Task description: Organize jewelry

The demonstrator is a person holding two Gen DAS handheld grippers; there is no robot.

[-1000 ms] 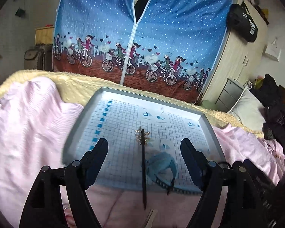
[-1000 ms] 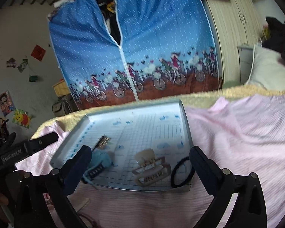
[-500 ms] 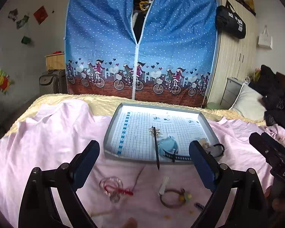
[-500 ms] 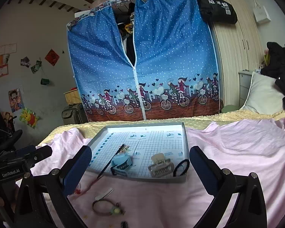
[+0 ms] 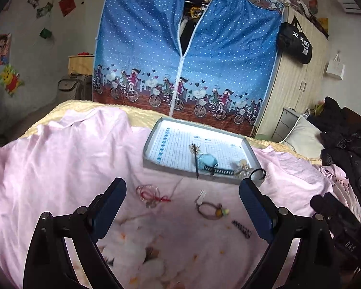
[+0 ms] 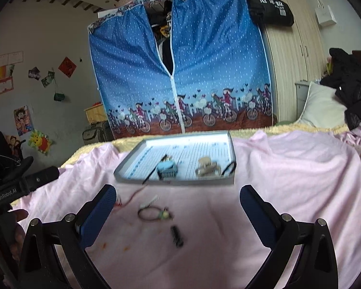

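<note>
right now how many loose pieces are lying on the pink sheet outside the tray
3: a clear bangle with red string on the left, a hair tie with a charm in the middle, a small dark clip on the right. More may be hidden.

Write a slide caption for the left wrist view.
Open left tongs hover over pink bedsheet with loose red-string bracelet and dark hair tie, before the grey grid-lined tray.

sheet (image 5: 60, 168): pink | tray (image 5: 156, 144): grey, blue grid | wardrobe (image 5: 144, 60): blue, white dots, bicycle border | clip (image 5: 207, 160): light blue
</note>
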